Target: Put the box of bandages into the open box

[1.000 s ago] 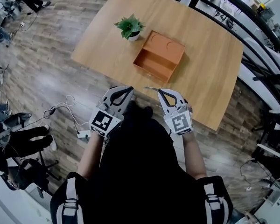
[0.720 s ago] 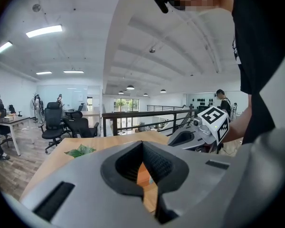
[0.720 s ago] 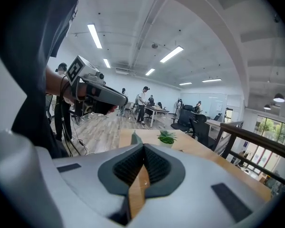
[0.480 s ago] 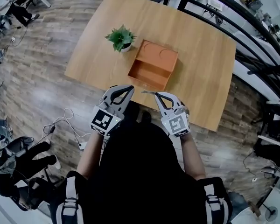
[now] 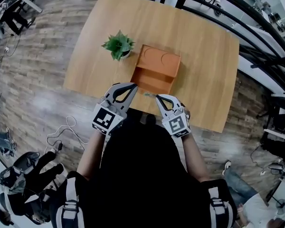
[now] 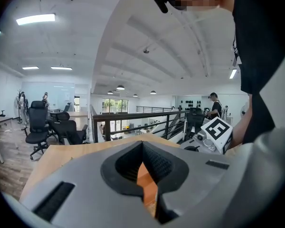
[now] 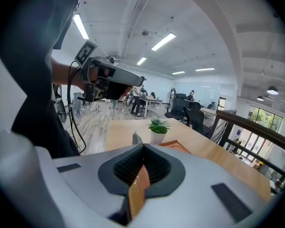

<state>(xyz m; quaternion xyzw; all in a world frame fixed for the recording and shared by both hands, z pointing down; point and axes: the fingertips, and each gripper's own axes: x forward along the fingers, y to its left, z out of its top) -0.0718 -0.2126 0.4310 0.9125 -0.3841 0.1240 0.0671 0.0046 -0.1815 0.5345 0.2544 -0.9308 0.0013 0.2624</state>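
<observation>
The open orange box (image 5: 149,80) sits on the wooden table (image 5: 204,56), its lid (image 5: 161,59) folded back on the far side. I see no box of bandages in any view. My left gripper (image 5: 133,85) is shut and empty, its tip at the table's near edge just in front of the orange box. My right gripper (image 5: 156,97) is shut too, nothing between its pads, a little right of the left one. In the right gripper view the orange box (image 7: 178,147) lies just past the closed jaws.
A small potted plant (image 5: 118,45) stands left of the orange box, also in the right gripper view as the plant (image 7: 158,127). A black railing (image 5: 256,46) runs along the table's right side. Cables (image 5: 61,129) lie on the wood floor at left.
Both grippers have come forward from over the floor to the table's near edge, close to the orange box. Both stayed shut.
</observation>
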